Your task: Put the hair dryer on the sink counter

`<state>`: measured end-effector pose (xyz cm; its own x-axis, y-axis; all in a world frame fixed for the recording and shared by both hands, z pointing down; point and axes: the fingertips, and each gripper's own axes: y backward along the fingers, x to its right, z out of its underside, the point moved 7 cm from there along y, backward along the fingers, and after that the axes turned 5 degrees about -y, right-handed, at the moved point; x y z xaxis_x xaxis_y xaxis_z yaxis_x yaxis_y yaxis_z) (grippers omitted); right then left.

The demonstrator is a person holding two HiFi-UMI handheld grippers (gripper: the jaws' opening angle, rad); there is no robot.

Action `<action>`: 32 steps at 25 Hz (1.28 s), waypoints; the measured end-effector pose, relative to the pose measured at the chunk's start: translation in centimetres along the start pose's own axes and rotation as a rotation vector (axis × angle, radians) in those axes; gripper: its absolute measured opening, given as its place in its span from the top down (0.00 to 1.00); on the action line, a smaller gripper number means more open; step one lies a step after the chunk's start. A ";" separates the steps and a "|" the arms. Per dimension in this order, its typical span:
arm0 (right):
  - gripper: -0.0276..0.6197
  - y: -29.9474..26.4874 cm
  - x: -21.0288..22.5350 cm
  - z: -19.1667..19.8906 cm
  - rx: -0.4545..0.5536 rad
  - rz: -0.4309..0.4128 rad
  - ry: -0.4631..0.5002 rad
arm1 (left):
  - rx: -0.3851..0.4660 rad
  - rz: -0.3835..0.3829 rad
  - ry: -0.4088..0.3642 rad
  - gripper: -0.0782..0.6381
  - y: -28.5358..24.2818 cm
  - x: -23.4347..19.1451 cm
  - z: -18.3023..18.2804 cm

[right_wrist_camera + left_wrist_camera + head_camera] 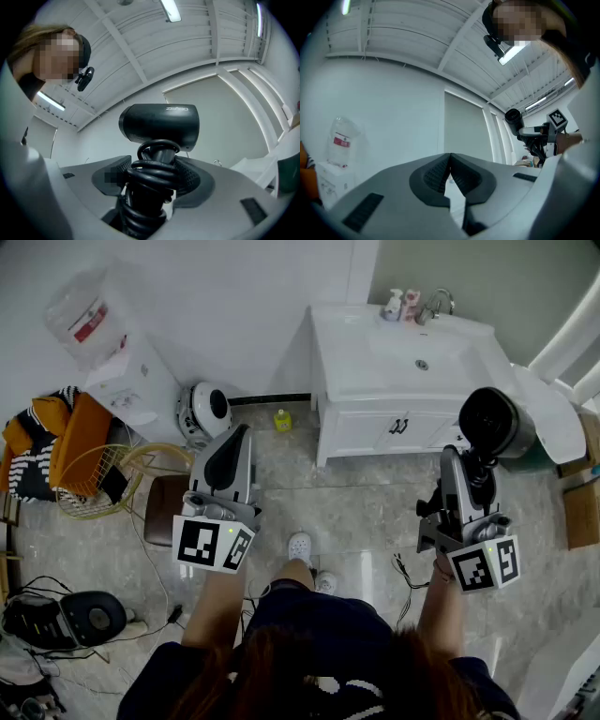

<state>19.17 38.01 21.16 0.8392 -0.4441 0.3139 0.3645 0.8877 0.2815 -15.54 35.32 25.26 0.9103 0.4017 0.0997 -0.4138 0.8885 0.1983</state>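
step: carry dryer to desk | right tool [472,474] clamps dryer [495,421] by its cord-wrapped handle, mid-right of frame, not yet on desk [342,329] at upper right | left tool [240,435] pinched together, empty | tip: grip firm, aim for bare top left of basin [422,357], avoid bottles [401,306], lower fully before release

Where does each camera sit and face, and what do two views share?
Head view: on the person's head, facing steeply down at floor and sink counter; forearms, hair, left gripper, right gripper show.
Left gripper view: on that gripper, facing up past shut fingers at ceiling; person's head shows.
Right gripper view: on that gripper, facing up past fingers clamping the hair dryer; person's head shows.
Shared: head and left gripper views both show the held hair dryer.
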 end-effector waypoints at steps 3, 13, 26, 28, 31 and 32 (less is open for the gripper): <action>0.51 2.3 -1.3 -0.8 0.012 -0.008 0.001 | 0.000 -0.001 0.001 0.87 2.2 1.1 -0.7; 0.51 4.4 -3.3 -2.5 0.043 -0.028 -0.022 | 0.000 0.002 -0.025 0.87 4.3 1.9 -3.0; 0.51 3.4 -0.6 -2.1 0.052 -0.040 -0.034 | 0.007 0.011 -0.047 0.87 1.4 3.0 -2.0; 0.51 1.2 -0.1 -1.8 0.048 -0.031 -0.028 | 0.007 0.023 -0.040 0.87 -0.7 1.7 -1.5; 0.51 -2.7 0.8 -1.1 0.048 -0.025 -0.025 | 0.008 0.032 -0.034 0.87 -4.2 -0.7 -0.7; 0.51 -4.1 1.1 -0.8 0.049 -0.023 -0.024 | 0.009 0.035 -0.034 0.87 -5.4 -1.6 -0.3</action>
<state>18.95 33.97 19.64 0.8208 -0.4675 0.3282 0.3629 0.8705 0.3325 -14.72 29.93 23.69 0.8947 0.4244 0.1395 -0.4453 0.8721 0.2030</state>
